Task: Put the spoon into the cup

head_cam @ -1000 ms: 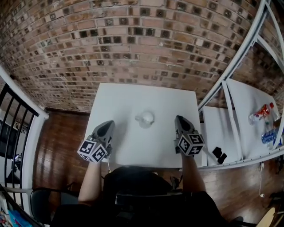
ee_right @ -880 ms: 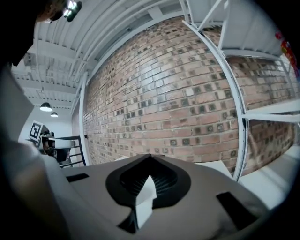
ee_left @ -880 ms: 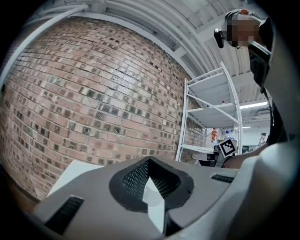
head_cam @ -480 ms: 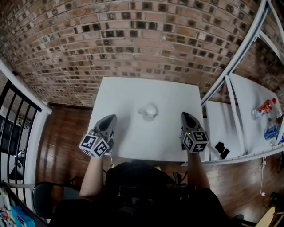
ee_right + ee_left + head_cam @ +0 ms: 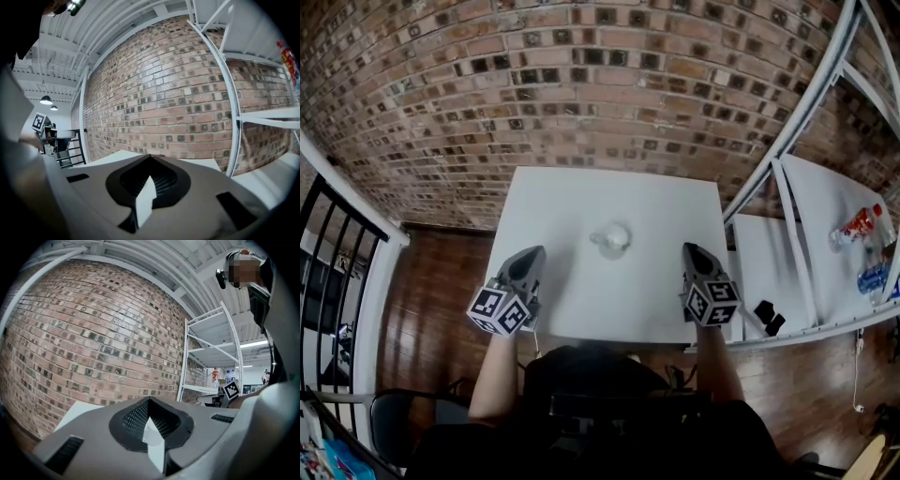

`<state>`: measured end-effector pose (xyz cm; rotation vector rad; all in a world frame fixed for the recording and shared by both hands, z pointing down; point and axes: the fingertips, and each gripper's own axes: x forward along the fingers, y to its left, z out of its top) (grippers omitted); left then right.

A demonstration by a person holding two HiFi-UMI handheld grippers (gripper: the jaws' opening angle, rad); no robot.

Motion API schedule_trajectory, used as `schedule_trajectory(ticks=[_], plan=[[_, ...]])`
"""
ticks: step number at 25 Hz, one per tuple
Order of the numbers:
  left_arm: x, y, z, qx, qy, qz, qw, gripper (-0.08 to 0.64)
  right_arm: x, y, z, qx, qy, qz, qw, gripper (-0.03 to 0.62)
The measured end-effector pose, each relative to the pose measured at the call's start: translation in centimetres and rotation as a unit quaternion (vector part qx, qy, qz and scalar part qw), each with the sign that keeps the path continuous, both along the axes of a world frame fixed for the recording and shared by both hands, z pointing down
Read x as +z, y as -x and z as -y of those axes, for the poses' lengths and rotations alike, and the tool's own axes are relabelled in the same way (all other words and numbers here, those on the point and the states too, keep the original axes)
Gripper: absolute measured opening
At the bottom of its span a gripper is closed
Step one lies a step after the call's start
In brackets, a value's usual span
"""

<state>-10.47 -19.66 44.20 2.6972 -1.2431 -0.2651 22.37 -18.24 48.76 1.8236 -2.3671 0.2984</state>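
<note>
A small white cup (image 5: 611,238) stands near the middle of the white table (image 5: 581,202). I cannot make out the spoon apart from the cup. My left gripper (image 5: 532,255) rests at the table's near left edge, jaws shut and empty, pointing at the brick wall. My right gripper (image 5: 690,250) lies at the near right edge, to the right of the cup, also shut with nothing in it. In the left gripper view the left gripper's (image 5: 149,401) jaws meet at the tip. The right gripper's (image 5: 150,157) jaws do the same in the right gripper view.
A brick wall (image 5: 581,94) stands behind the table. A white shelf frame (image 5: 787,178) rises at the right, with bottles (image 5: 860,230) and a black object (image 5: 766,317) on its lower board. A black railing (image 5: 328,253) runs along the left over a wooden floor.
The right gripper has drifted slightly toward the table's near edge. The head view has shifted a little. The left gripper and the cup have stayed where they were.
</note>
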Motion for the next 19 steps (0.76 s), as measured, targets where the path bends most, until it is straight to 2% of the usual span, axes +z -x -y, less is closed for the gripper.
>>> schedule_trajectory(ticks=[7, 14, 19], plan=[[0.1, 0.3, -0.1, -0.003, 0.002, 0.002, 1.0000, 0.003, 0.8, 0.4, 0.2, -0.007, 0.010, -0.002, 1.000, 0.002], [0.0, 1.1, -0.1, -0.012, -0.001, 0.002, 0.9999, 0.003, 1.1, 1.3, 0.2, -0.012, 0.009, 0.014, 1.000, 0.002], [-1.0, 1.6, 0.9, -0.015, -0.011, 0.003, 0.9998, 0.003, 1.0, 1.5, 0.9, -0.016, 0.004, 0.005, 1.000, 0.001]])
